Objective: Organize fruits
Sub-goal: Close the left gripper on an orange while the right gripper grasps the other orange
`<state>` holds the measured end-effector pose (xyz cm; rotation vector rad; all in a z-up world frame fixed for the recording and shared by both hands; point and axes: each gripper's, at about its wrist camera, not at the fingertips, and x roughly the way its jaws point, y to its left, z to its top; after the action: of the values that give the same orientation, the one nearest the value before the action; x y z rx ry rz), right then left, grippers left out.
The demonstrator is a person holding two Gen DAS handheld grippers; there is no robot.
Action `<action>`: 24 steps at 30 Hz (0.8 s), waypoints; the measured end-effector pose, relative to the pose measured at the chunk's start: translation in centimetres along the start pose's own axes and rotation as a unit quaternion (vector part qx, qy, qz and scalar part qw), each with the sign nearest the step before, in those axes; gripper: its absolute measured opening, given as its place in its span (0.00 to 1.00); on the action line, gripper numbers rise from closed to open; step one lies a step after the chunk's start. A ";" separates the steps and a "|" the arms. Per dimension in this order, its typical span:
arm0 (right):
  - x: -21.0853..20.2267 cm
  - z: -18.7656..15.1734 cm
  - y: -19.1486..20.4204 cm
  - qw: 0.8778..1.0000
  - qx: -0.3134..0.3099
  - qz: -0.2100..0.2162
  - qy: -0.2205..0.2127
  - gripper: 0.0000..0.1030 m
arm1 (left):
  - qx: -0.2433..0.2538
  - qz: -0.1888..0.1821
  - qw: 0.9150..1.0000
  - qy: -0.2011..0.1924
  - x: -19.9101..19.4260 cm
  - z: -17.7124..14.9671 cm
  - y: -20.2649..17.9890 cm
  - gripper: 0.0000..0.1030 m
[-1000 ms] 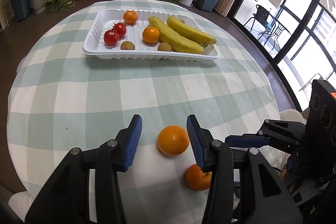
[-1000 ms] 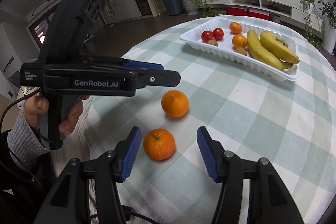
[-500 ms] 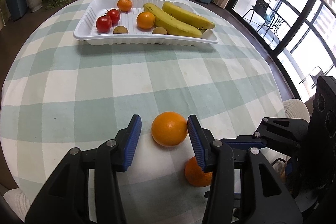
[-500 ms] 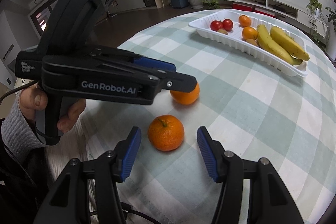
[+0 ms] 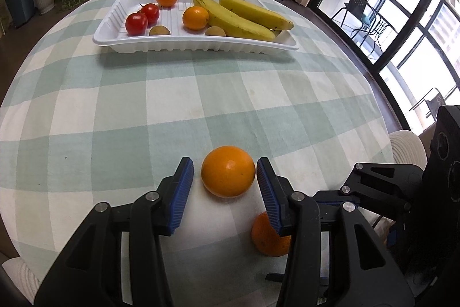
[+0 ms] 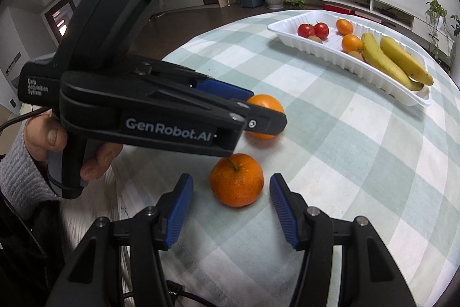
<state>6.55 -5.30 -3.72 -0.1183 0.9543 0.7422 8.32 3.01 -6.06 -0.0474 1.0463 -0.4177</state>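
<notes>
A smooth orange (image 5: 228, 171) lies on the checked cloth between the blue pads of my left gripper (image 5: 225, 164), which is open. The right pad is almost against the peel and a slim gap shows at the left pad. A stemmed mandarin (image 6: 236, 180) sits between the pads of my right gripper (image 6: 230, 184), open with gaps on both sides. In the right wrist view the left gripper (image 6: 266, 117) covers part of the orange (image 6: 266, 104). A white tray (image 5: 195, 45) at the far side holds two bananas (image 5: 244, 19), two tomatoes, two oranges and two small brown fruits.
The round table's edge runs close behind both grippers, where a hand (image 6: 54, 134) in a grey sleeve holds the left handle. Checked cloth stretches between the fruit and the tray (image 6: 330, 56). Plant pots and a low shelf stand beyond the table.
Both grippers have sunk toward the table and closed in on their fruit. The orange and the mandarin now look larger between the pads. Neither fruit has moved on the cloth.
</notes>
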 end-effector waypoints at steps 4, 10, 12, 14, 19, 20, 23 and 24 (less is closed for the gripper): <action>0.3 0.0 0.2 1.000 -0.003 -0.001 0.002 0.57 | 0.000 -0.001 1.000 0.003 0.3 0.0 0.0 0.42; 0.5 -0.1 0.1 1.000 -0.002 0.000 0.003 0.57 | 0.003 -0.002 1.000 0.007 0.7 0.0 -0.1 0.42; 0.5 -0.1 0.0 1.000 0.000 0.001 0.002 0.57 | 0.004 -0.002 1.000 0.007 0.8 -0.1 -0.1 0.42; 0.5 -0.1 0.0 1.000 -0.001 0.002 0.002 0.56 | 0.003 -0.003 1.000 0.007 0.9 0.0 -0.1 0.42; 0.5 -0.2 -0.2 1.000 0.000 0.000 0.002 0.50 | 0.003 -0.006 1.000 0.008 1.1 -0.2 -0.2 0.42; 0.5 -0.2 -0.2 1.000 0.001 0.001 0.002 0.49 | 0.002 -0.006 1.000 0.008 1.1 -0.2 -0.1 0.42; 0.5 -0.1 -0.4 1.000 0.004 0.003 0.001 0.44 | 0.000 -0.011 1.000 0.007 1.2 -0.1 -0.1 0.42; 0.5 -0.1 -0.5 1.000 0.004 0.004 0.001 0.43 | 0.000 -0.014 1.000 0.007 1.2 -0.1 0.0 0.42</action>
<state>6.92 -5.46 -4.26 -0.1080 0.9599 0.7462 8.71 2.56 -7.11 -0.0593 1.0607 -0.4433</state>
